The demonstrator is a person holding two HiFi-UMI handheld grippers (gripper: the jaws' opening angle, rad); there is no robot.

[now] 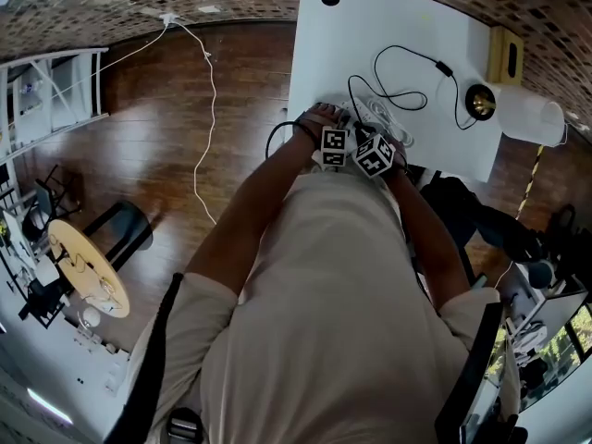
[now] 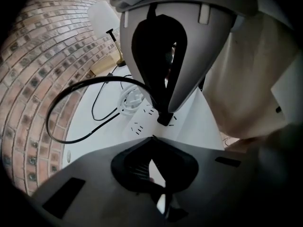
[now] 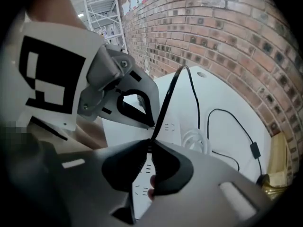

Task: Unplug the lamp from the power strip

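Lamp plug [image 2: 164,119] looks seated in the power strip [image 2: 137,126] on the counter [image 1: 370,26]; my right hand-held gripper [image 3: 150,143] is clamped on it, left hand-held gripper [image 2: 152,138] closed, tips on the strip, so the pull-out remains.

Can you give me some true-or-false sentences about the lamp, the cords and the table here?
1. The lamp has a white shade. True.
2. The table is black. False: it is white.
3. The right gripper is pinching a black cord. True.
4. The power strip is red. False: it is white.
5. The floor is green carpet. False: it is brown wood.
6. The wall by the table is made of bricks. True.
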